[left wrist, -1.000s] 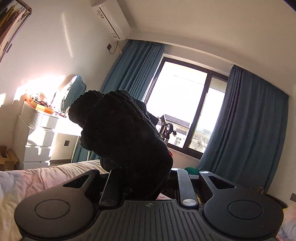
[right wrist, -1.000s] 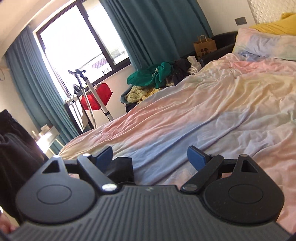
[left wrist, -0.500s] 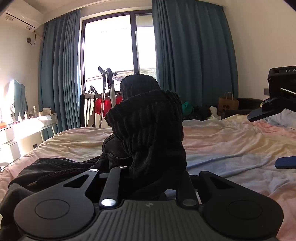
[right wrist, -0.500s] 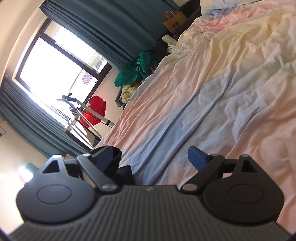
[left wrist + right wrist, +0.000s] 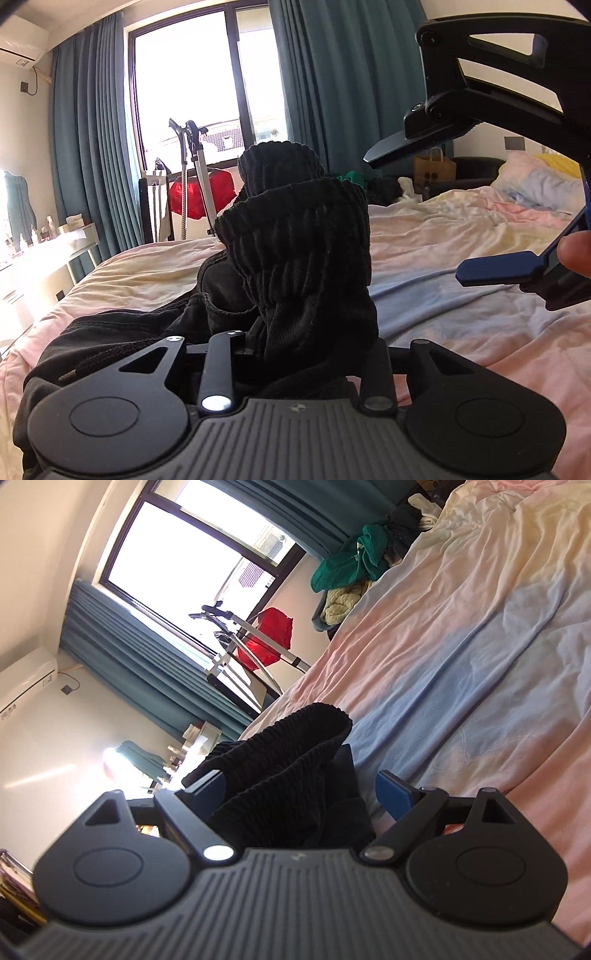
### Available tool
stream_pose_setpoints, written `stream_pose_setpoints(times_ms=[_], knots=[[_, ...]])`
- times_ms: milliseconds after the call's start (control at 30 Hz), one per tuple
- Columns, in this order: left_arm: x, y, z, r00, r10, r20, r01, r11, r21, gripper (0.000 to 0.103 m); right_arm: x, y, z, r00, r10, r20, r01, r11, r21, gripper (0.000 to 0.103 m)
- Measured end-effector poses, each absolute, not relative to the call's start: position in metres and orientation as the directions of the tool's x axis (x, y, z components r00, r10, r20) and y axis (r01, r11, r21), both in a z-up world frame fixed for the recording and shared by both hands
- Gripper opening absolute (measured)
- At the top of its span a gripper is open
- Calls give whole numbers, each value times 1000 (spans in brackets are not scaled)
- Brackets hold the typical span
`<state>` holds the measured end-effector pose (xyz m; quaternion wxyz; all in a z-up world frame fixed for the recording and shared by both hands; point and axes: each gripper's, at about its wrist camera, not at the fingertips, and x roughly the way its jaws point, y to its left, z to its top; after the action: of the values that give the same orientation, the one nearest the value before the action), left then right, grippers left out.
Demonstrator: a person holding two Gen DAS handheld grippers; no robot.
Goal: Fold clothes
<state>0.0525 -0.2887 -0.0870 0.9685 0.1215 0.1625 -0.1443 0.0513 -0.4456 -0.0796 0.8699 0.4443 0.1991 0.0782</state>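
The left gripper [image 5: 306,347] is opening its jaws around the bunched black garment [image 5: 295,251], which is settling onto the bed [image 5: 461,229] for folding. At three o'clock, the right gripper [image 5: 303,786] is straddling the cloth wide, unclamped.

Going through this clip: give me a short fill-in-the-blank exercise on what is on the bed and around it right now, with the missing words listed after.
1. The ribbed garment bunched between the fingers of the left gripper is ____ in colour.
2. The curtains on both sides of the window are ____.
3. Past the far edge of the bed, a ____ garment tops the heap of clothes.
4. The right gripper has ____ pads.

Missing words: black; blue; green; blue
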Motion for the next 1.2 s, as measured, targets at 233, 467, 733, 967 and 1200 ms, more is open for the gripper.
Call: stream_pose_setpoints(times_ms=[233,467,733,967,1200], knots=[[19,-260,-78,859,-352,-373,448,868,212,69,62,-430,-80,867,418,-273,-30,590,807,91],[7,-179,-71,828,-395,-399,512,822,248,76,71,-434,-109,850,342,-400,173,537,826,92],[13,-92,-67,830,-378,-411,509,814,279,77,83,-420,-147,810,313,-496,318,476,820,91],[15,-68,-79,854,-332,-400,462,838,291,77,88,-406,-156,800,267,-537,359,504,785,90],[7,-76,-95,899,-252,-357,375,865,333,79,91,-400,-156,801,261,-539,361,508,782,90]])
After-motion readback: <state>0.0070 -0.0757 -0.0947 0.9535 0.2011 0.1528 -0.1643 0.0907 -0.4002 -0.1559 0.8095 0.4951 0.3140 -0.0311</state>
